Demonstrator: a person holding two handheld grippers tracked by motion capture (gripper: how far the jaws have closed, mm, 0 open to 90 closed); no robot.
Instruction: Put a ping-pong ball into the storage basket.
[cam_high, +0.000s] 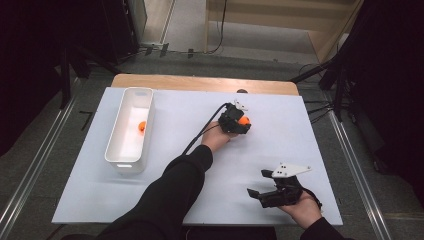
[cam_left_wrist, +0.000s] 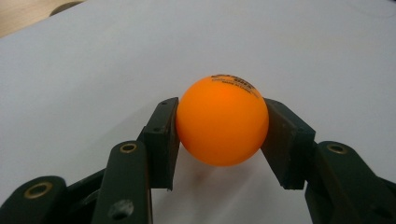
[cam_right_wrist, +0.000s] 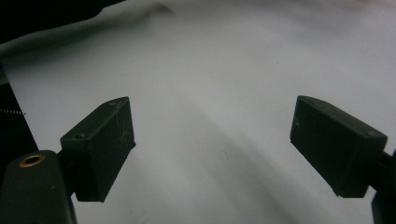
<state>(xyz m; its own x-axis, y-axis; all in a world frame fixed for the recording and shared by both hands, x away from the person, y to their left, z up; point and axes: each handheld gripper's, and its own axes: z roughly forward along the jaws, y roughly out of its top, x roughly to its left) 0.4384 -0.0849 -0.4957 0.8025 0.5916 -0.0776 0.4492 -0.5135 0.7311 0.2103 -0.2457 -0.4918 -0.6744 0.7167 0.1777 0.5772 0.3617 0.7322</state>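
Note:
An orange ping-pong ball (cam_left_wrist: 222, 122) sits between the two black pads of my left gripper (cam_left_wrist: 223, 140), which is shut on it just above the white table sheet. In the high view that left gripper (cam_high: 239, 121) is at the table's middle, toward the far edge, with the ball (cam_high: 244, 120) showing at its tip. A second orange ball (cam_high: 142, 126) lies inside the white bin (cam_high: 120, 150) at the left. My right gripper (cam_high: 259, 183) rests near the front right, jaws spread wide over bare sheet, and the right gripper view shows nothing between its pads (cam_right_wrist: 100, 144).
The white sheet (cam_high: 280, 145) covers a wooden table whose far edge (cam_high: 200, 82) is bare. Black stands and cables flank the table at the back left and right. A black cable trails from the left gripper toward the person's sleeve (cam_high: 170, 195).

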